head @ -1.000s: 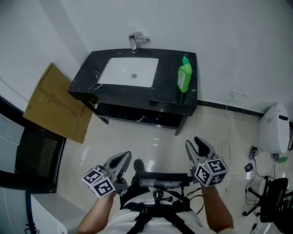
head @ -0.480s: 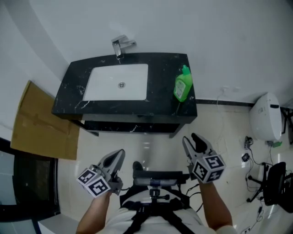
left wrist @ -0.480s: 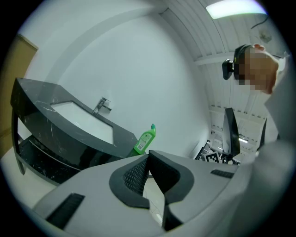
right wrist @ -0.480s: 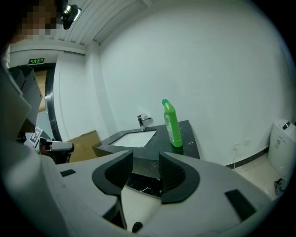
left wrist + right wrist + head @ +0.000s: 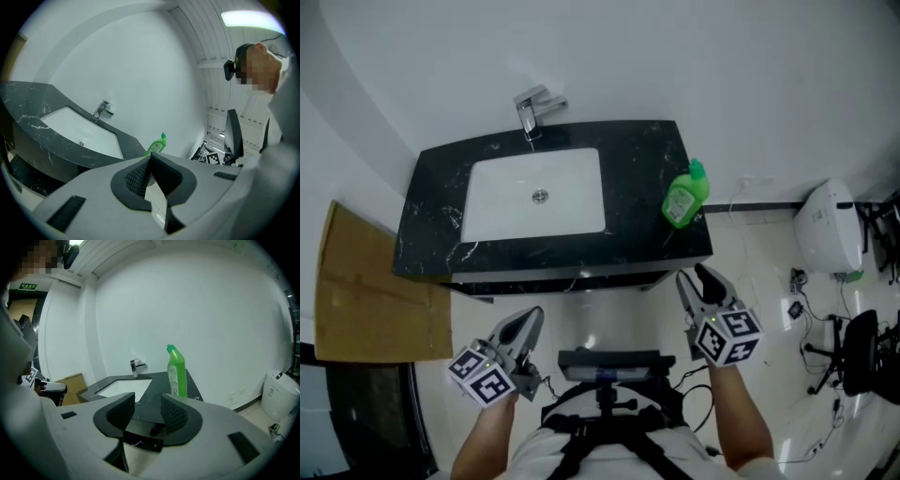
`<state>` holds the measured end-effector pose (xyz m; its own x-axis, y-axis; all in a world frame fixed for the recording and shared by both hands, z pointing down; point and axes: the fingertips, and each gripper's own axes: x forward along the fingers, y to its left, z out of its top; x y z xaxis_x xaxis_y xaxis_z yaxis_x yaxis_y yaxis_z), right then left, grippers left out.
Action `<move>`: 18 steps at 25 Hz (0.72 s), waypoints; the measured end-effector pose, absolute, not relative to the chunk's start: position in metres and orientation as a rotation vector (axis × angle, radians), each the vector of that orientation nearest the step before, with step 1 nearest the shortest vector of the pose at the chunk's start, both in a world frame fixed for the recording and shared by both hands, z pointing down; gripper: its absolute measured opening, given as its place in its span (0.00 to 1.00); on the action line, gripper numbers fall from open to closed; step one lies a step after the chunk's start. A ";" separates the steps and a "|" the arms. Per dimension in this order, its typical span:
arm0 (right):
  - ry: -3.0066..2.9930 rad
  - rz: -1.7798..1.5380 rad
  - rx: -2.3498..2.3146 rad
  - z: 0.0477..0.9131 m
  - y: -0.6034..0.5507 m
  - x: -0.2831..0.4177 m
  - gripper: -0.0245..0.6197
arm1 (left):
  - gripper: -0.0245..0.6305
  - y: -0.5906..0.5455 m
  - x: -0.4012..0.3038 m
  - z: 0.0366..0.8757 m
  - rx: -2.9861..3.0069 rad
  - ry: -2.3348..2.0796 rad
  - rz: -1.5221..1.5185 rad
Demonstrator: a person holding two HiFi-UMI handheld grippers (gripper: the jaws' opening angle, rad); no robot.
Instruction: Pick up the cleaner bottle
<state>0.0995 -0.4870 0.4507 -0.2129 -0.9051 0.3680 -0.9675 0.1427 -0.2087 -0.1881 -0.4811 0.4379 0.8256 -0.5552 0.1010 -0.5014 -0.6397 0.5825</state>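
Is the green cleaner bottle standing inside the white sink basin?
No, the cleaner bottle stands on the black countertop, beside the basin.

- A black marble counter (image 5: 637, 159) is being shown standing against a plain white wall (image 5: 675, 56), with a white basin (image 5: 506, 208) sunk into its top.
- A chrome faucet (image 5: 530, 108) is being pictured at the basin's back edge.
- A cardboard sheet (image 5: 366, 291) is being kept beside the counter's left end.
- The pale, glossy floor (image 5: 759, 272) is being bordered by a dark baseboard (image 5: 759, 207).
- A white rounded container (image 5: 827, 230), loose cables (image 5: 797, 300) and a black office chair (image 5: 853, 352) are being kept at the right.
- The room is being lit by a ceiling light panel (image 5: 248, 18).
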 end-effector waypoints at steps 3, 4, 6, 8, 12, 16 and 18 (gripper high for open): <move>-2.222 0.597 1.898 0.452 -0.494 0.098 0.31 | 0.03 -0.495 -0.193 0.439 2.405 -0.738 -0.105; -2.212 0.595 1.902 0.453 -0.496 0.098 0.31 | 0.03 -0.498 -0.193 0.439 2.409 -0.730 -0.101; -2.193 0.592 1.903 0.456 -0.498 0.099 0.31 | 0.03 -0.505 -0.193 0.438 2.413 -0.721 -0.100; -2.179 0.584 1.902 0.458 -0.503 0.104 0.31 | 0.03 -0.510 -0.189 0.440 2.409 -0.716 -0.100; -2.172 0.552 1.876 0.461 -0.519 0.116 0.31 | 0.03 -0.521 -0.179 0.443 2.401 -0.723 -0.089; -2.191 0.508 1.838 0.461 -0.539 0.132 0.31 | 0.03 -0.534 -0.165 0.439 2.394 -0.776 -0.116; -2.199 0.471 1.825 0.459 -0.550 0.142 0.31 | 0.03 -0.538 -0.158 0.437 2.387 -0.801 -0.124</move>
